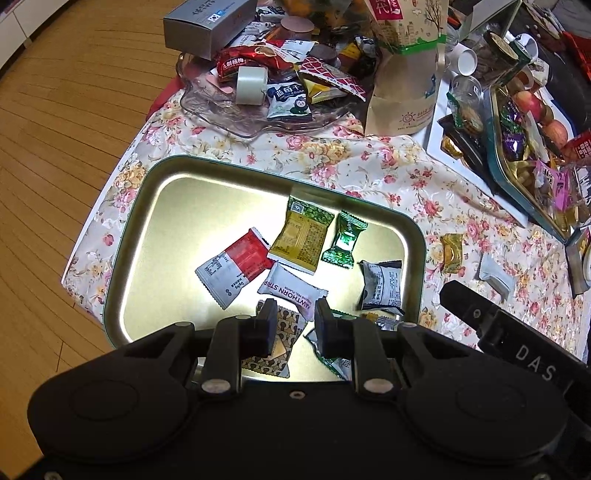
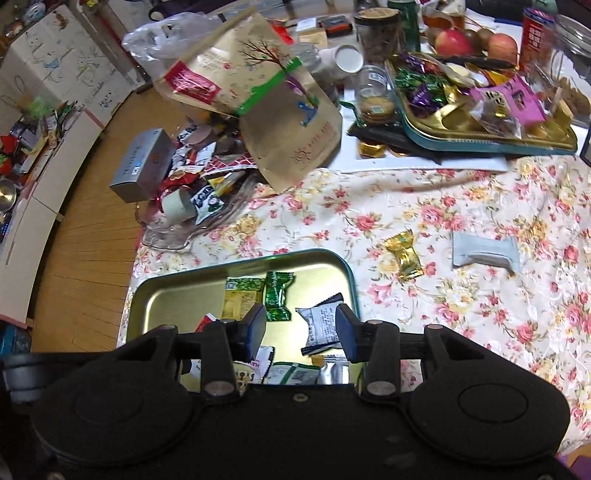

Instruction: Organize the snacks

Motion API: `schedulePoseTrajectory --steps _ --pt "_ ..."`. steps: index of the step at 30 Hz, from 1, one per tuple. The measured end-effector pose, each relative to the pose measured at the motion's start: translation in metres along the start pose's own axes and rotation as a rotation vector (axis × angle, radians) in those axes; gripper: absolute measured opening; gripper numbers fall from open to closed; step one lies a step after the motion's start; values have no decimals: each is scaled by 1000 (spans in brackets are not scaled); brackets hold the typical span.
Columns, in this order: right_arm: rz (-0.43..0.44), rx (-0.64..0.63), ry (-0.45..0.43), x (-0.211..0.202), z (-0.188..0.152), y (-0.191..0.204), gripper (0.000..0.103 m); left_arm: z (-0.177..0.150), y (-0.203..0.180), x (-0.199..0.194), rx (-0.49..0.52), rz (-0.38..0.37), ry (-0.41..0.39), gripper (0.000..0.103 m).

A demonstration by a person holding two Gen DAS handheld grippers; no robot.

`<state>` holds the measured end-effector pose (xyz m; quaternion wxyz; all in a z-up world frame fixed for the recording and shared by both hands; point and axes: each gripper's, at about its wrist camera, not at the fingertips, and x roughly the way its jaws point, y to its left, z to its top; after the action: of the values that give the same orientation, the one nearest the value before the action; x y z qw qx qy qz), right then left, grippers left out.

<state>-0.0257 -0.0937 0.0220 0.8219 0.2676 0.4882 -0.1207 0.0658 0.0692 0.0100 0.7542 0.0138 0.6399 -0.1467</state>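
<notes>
A gold metal tray (image 1: 177, 206) with a teal rim (image 2: 166, 284) lies on the floral tablecloth and holds several snack packets: a red-and-white one (image 1: 236, 266), a yellow-green one (image 1: 303, 236), a green candy (image 1: 345, 240), a white hawthorn strip (image 1: 291, 291) and a grey packet (image 1: 382, 286). My left gripper (image 1: 295, 314) is open and empty above the tray's near end. My right gripper (image 2: 301, 325) is open and empty over the tray's right side, with the grey packet (image 2: 319, 326) below it. A gold candy (image 2: 404, 254) and a pale grey packet (image 2: 484, 251) lie loose on the cloth.
A glass dish (image 1: 229, 110) piled with snacks, a tape roll (image 1: 251, 85) and a silver box (image 1: 207, 26) stands behind the tray. A paper bag (image 2: 280, 110) leans beside it. A second tray of candies (image 2: 480, 122), jars and apples crowd the back right. Wooden floor lies left.
</notes>
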Motion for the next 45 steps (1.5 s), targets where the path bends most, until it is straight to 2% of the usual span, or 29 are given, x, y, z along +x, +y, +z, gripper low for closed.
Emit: schedulePoseTrajectory --steps 23,45 --pt "-124 43 44 3 2 -50 44 -11 -41 1 122 -27 16 29" --pt "-238 85 56 -4 -8 -124 44 -26 -101 5 238 -46 40 29"
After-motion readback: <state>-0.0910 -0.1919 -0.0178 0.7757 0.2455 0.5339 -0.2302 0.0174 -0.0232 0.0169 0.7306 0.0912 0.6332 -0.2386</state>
